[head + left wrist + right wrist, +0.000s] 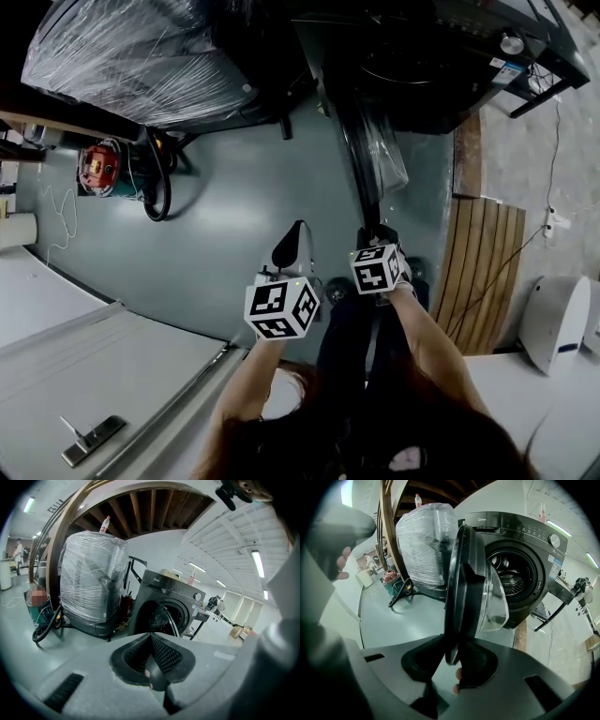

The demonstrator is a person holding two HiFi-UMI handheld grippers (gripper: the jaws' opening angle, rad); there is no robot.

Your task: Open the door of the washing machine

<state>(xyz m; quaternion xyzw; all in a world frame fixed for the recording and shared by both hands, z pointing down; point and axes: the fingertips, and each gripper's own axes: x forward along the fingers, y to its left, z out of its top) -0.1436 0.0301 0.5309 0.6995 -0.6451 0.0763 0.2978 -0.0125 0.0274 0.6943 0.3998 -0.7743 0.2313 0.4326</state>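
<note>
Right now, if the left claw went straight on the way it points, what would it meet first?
Probably the open washing machine door, just ahead of the left claw; depth is unclear.

The washing machine (520,559) is dark charcoal, with a silver knob (554,540) and a blue-and-white sticker (506,70). Its door (461,588) has a glossy black rim around a clear glass bowl. The floor (244,216) is pale grey-green. A dark appliance (141,56) is wrapped in shiny, crinkled clear film. A small machine (101,167) is red and teal, with a black hose (161,192). The slatted pallet (483,272) is warm brown wood. The left gripper (150,637) and the right gripper (453,644) have grey bodies and black pads (166,656) with a fine dotted texture. Each marker cube (281,307) is white with black square patterns.
</note>
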